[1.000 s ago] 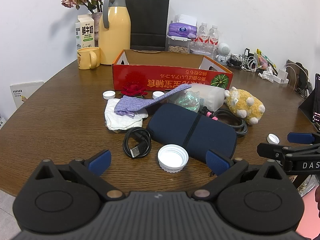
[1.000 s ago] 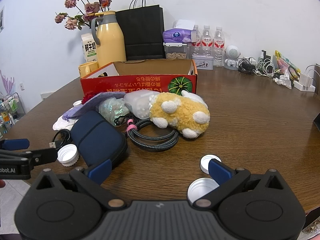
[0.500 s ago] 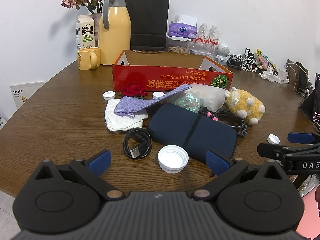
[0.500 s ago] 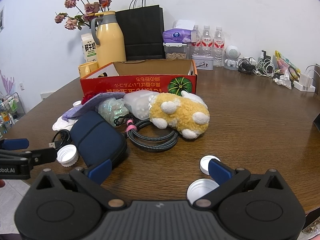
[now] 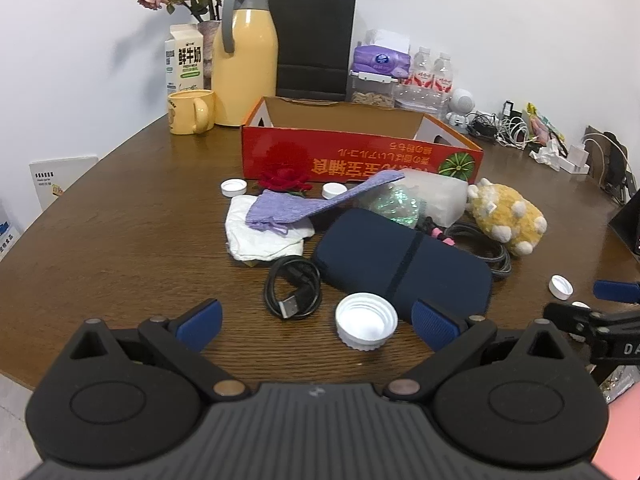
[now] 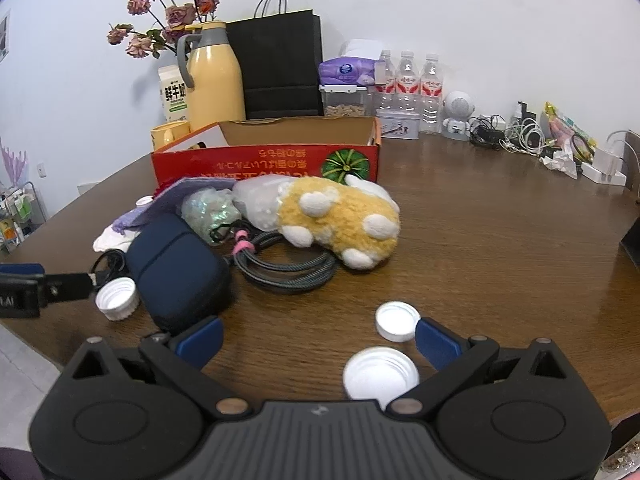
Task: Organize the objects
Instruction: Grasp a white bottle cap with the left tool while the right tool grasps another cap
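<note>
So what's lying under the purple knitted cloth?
The purple knitted cloth drapes over a crumpled white cloth, its far end resting on the shiny iridescent bag. Whatever else lies beneath stays covered.

Table (image 6: 500, 240) dark wood, glossy, reflective. Red box (image 5: 360, 160) printed cardboard, plain brown inside. Navy case (image 5: 400, 266) matt fabric. Toy (image 6: 340, 216) fluffy yellow plush. White cap (image 5: 366, 326) ribbed plastic, smooth inside. Purple cloth (image 5: 304, 206) knitted. Cable (image 6: 288, 268) braided; black cable (image 5: 292, 292) smooth rubbery. Finger pads (image 5: 200, 318) blue, finely ribbed.
</note>
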{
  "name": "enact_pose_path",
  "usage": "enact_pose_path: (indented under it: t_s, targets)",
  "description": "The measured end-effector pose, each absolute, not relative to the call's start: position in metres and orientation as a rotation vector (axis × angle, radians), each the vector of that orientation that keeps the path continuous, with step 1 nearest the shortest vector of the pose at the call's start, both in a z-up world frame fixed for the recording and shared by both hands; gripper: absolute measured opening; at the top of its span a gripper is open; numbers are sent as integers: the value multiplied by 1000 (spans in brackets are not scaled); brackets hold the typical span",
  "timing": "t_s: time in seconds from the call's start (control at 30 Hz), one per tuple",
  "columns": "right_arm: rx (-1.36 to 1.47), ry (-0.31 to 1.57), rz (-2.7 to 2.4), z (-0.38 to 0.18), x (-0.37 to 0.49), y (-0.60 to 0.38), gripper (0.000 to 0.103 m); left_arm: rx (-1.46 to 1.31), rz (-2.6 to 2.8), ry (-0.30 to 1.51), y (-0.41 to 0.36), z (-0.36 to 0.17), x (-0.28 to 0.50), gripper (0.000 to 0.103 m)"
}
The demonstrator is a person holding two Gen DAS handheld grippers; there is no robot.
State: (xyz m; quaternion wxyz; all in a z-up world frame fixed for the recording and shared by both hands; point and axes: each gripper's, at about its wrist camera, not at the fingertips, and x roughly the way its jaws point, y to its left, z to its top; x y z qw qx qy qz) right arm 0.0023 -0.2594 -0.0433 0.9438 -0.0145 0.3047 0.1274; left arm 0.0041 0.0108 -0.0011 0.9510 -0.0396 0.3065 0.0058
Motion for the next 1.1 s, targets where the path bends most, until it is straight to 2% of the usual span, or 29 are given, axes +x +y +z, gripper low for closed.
enact_pose_path:
  t_s: [0.13, 0.5, 0.6, 0.63, 0.67, 0.9, 1.0, 1.07, 1.1]
  targets:
    - [-21, 633, 251, -51, 2, -269, 95, -88, 11, 636, 12, -4, 5, 103]
    - [-15, 641, 257, -64, 1, -285, 68, -89, -9, 660, 4, -11, 4, 103]
    - [-20, 620, 266, -66, -1, -285, 52, -87, -12, 667, 1, -13, 5, 103]
    - [-20, 613, 269, -66, -1, -285, 43, -86, -15, 669, 1, -14, 5, 103]
    - [-19, 607, 274, -67, -1, -285, 40, -84, -16, 669, 0, -15, 6, 103]
    - [1, 596, 318, -67, 2, -282, 39, -79, -40, 674, -5, -18, 9, 102]
    - [2, 592, 340, -66, 4, -276, 39, -73, -50, 669, -9, -18, 11, 97]
    - [5, 584, 356, -65, 5, -273, 39, -63, -64, 675, -13, -19, 14, 91]
    - [6, 580, 362, -64, 5, -272, 39, -59, -69, 677, -14, -20, 15, 84]
